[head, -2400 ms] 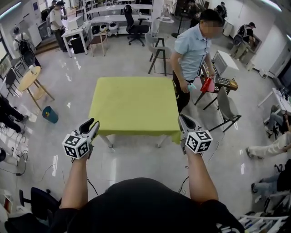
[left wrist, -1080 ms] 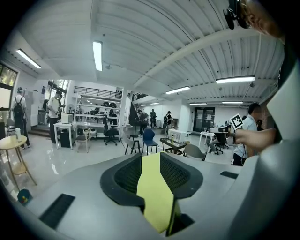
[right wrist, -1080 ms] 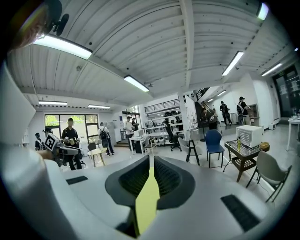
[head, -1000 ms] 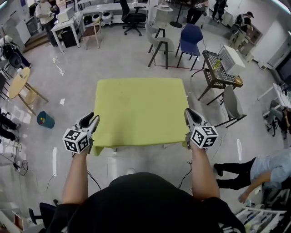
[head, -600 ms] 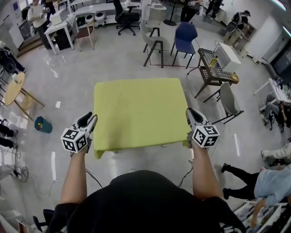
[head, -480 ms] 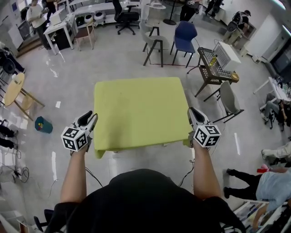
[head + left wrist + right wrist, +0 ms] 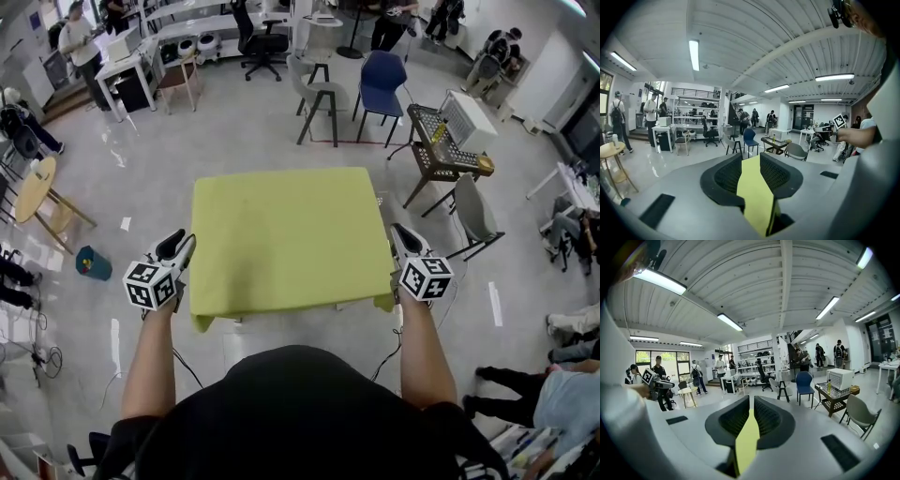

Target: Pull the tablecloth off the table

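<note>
A yellow-green tablecloth (image 7: 286, 239) lies spread flat over the table, and its near edge hangs between my two hands. My left gripper (image 7: 180, 246) is shut on the cloth's near left corner. In the left gripper view a strip of the cloth (image 7: 757, 197) runs between the ribbed pads (image 7: 727, 174). At the near right corner my right gripper (image 7: 399, 234) is shut on the cloth. In the right gripper view a thin fold of the cloth (image 7: 746, 441) shows between the closed pads (image 7: 765, 417). The table itself is almost wholly hidden under the cloth.
Behind the table stand a grey chair (image 7: 319, 94) and a blue chair (image 7: 382, 75). A trolley with a white box (image 7: 450, 141) and a grey chair (image 7: 473, 216) are at the right. A round wooden table (image 7: 33, 187) and teal bin (image 7: 91, 262) are left. People sit at the right edge (image 7: 572, 394).
Both grippers keep their hold on the near corners. The cloth's far edge has come slightly toward me. The person walking at the lower right has moved on.
</note>
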A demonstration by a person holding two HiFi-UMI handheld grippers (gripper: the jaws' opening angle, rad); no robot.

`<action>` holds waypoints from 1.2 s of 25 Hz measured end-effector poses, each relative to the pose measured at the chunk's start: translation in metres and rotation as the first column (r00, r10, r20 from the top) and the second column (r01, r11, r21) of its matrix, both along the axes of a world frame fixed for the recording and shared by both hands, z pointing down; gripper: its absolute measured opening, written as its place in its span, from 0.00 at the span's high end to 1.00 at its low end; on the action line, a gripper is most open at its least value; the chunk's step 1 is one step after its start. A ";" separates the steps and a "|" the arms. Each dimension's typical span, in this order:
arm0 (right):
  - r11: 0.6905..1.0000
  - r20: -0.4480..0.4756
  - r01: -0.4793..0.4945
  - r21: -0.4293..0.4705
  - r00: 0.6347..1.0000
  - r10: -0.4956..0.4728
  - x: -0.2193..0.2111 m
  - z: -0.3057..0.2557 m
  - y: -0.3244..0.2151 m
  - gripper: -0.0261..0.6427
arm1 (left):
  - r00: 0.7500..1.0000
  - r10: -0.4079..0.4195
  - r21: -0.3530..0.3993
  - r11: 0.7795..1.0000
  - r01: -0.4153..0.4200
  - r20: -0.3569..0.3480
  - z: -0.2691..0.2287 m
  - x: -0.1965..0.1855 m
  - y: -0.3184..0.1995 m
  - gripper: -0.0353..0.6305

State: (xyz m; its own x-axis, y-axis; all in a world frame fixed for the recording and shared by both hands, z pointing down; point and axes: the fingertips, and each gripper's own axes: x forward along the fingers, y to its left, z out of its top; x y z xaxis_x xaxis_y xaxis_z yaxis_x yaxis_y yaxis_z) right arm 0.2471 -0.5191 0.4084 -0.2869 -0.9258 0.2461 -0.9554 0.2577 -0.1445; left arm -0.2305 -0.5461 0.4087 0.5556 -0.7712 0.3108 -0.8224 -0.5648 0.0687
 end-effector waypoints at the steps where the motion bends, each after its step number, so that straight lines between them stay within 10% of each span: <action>1: 1.000 -0.004 0.004 -0.003 1.000 -0.004 0.007 0.001 -0.002 0.89 | 1.000 -0.011 -0.001 1.000 0.011 0.001 0.000 0.003 0.000 0.74; 30: 0.953 -0.079 0.047 -0.299 0.994 -0.074 0.126 0.182 -0.016 0.88 | 0.982 -0.163 -0.223 0.958 0.180 0.094 0.141 0.003 -0.001 0.63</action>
State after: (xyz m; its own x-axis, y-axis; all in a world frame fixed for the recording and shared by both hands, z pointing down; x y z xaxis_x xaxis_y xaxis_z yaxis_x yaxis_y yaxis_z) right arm 0.3735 -0.5349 0.5902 -0.3046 -0.7891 0.5334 -0.9518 0.2735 -0.1389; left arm -0.2271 -0.5469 0.5501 0.3902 -0.7556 0.5261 -0.9131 -0.3911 0.1155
